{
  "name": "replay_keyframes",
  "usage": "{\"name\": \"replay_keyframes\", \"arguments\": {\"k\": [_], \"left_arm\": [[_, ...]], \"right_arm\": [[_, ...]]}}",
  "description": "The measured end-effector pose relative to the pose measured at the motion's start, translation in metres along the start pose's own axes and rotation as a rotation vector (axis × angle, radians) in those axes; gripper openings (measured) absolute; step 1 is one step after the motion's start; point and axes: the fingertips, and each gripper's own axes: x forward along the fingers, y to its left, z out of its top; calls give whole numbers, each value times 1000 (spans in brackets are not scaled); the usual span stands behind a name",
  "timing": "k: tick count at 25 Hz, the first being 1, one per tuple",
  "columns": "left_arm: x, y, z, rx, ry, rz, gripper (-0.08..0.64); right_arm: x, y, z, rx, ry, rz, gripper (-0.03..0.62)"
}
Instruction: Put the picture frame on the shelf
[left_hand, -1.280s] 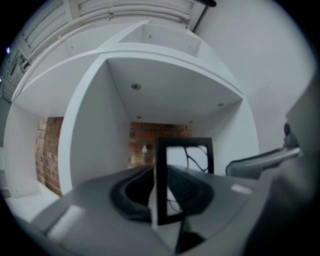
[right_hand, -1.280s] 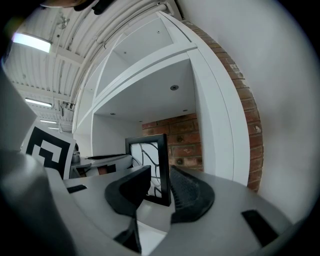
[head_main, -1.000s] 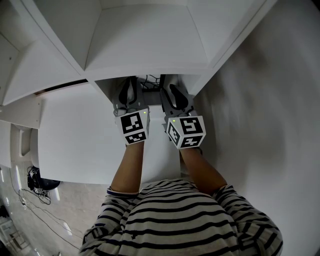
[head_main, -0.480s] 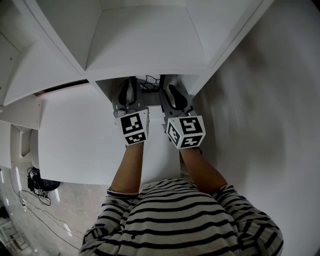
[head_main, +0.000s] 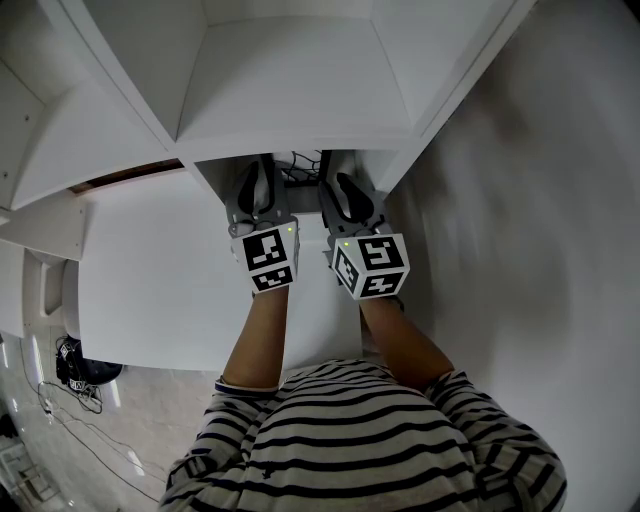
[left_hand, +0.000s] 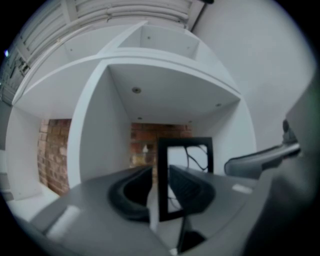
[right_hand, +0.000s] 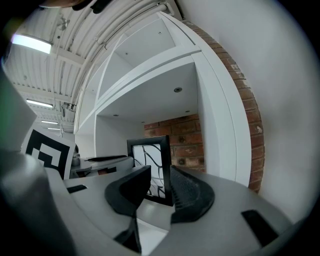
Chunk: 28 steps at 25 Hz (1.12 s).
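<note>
over the last second both arms have stayed put at the mouth of the lower compartment of the white shelf (head_main: 300, 140). the only real change is at the left claw (left_hand: 159, 173), whose jaws are opening. that reads as the let-go stage: the picture frame (left_hand: 187, 156) already stands upright inside that compartment, in front of the brick back wall (right_hand: 182, 135), so the placing looks all but finished.

in the left gripper view the frame's left edge sits between the parting jaws. a clear gap shows on the left pad's side, and the right pad is just beside the frame, so the grip is released. the right claw (right_hand: 160, 171) is spread wide around the frame's (right_hand: 150, 155) right edge. there is daylight on its left side and the ridged right pad is close against the border, but it is not clenching. whether the frame stands without support cannot be seen, so a slow straight withdrawal seems wise.
</note>
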Motion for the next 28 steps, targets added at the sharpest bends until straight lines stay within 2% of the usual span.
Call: {"name": "replay_keyframes", "arguments": {"k": [28], "left_arm": [[-20, -7, -4, 12, 20, -13, 101]], "right_arm": [[-15, 11, 3, 0, -11, 9, 112]]}}
